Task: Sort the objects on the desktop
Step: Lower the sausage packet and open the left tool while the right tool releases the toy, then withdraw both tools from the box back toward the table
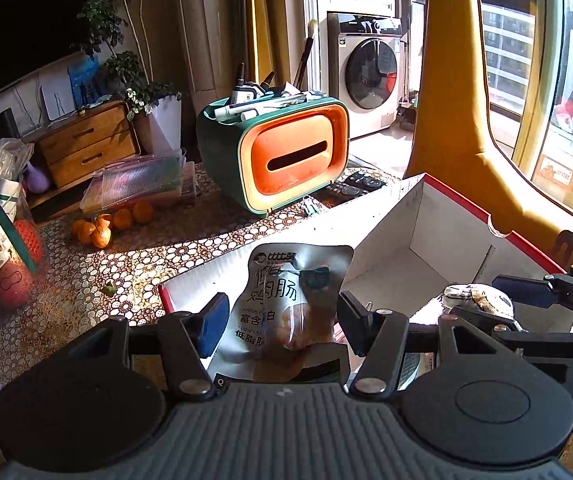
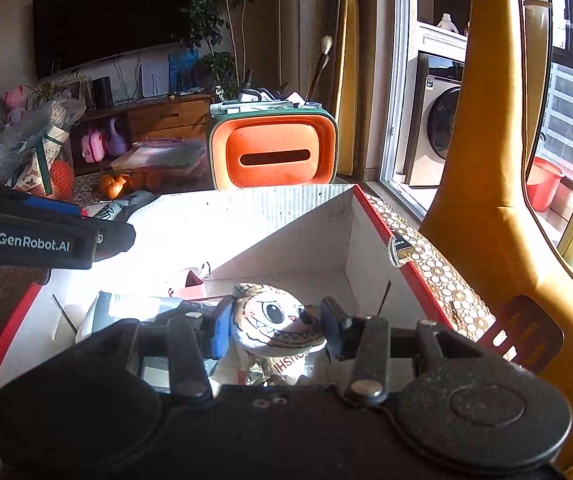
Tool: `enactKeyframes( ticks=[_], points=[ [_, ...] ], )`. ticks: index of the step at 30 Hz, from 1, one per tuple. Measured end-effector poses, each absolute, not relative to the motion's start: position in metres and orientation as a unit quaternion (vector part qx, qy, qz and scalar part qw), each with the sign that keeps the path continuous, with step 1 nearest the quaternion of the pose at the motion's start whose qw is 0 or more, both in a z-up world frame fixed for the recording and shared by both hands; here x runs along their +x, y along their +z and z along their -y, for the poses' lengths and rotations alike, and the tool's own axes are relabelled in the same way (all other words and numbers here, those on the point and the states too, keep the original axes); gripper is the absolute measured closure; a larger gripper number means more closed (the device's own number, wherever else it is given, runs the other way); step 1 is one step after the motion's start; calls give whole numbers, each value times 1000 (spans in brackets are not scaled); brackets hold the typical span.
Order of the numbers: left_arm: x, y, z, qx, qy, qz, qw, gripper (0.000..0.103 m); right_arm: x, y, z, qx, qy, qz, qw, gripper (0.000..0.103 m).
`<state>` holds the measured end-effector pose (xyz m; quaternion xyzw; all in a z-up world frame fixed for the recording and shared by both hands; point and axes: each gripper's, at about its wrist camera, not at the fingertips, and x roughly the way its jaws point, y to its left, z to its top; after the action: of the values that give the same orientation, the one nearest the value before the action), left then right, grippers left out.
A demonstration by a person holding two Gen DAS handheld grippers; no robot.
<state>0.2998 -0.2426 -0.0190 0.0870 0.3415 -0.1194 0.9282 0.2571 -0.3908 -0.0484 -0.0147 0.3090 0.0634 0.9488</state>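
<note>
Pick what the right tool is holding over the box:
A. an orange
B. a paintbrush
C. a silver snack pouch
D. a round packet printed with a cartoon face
D: in the right wrist view, the right tool is shut on the cartoon-face packet above the open box; the silver pouch sits in the left tool.

Floral-patterned table (image 1: pixel 190 256) bearing cardboard box (image 1: pixel 458 220), orange-fronted organizer (image 1: pixel 286 156), oranges (image 1: pixel 102 228), remotes (image 1: pixel 360 184).

The snack pouch (image 1: pixel 286 300) has its lower end hidden behind the left hand-held gripper (image 1: pixel 278 320). Items under the plush toy (image 2: pixel 274 320) in the cardboard box (image 2: pixel 286 208) are covered (lettering partly unreadable). Box contents near its left wall wash out in glare.
</note>
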Motion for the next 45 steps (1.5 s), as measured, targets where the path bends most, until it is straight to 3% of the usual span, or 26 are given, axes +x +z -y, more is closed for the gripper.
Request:
enactKeyframes(
  ticks=[13, 26, 37, 45],
  points=[
    [324, -38, 251, 104, -121, -387, 908, 45, 308, -52, 392, -28, 71, -362, 929, 58],
    [328, -60, 259, 116, -132, -439, 881, 42, 308, -69, 385, -60, 74, -388, 917, 58],
    [308, -45, 253, 106, -146, -414, 892, 42, 302, -62, 387, -54, 78, -386, 918, 43],
    [284, -22, 249, 93, -160, -384, 905, 36, 288, -46, 389, -53, 81, -373, 923, 39]
  ],
)
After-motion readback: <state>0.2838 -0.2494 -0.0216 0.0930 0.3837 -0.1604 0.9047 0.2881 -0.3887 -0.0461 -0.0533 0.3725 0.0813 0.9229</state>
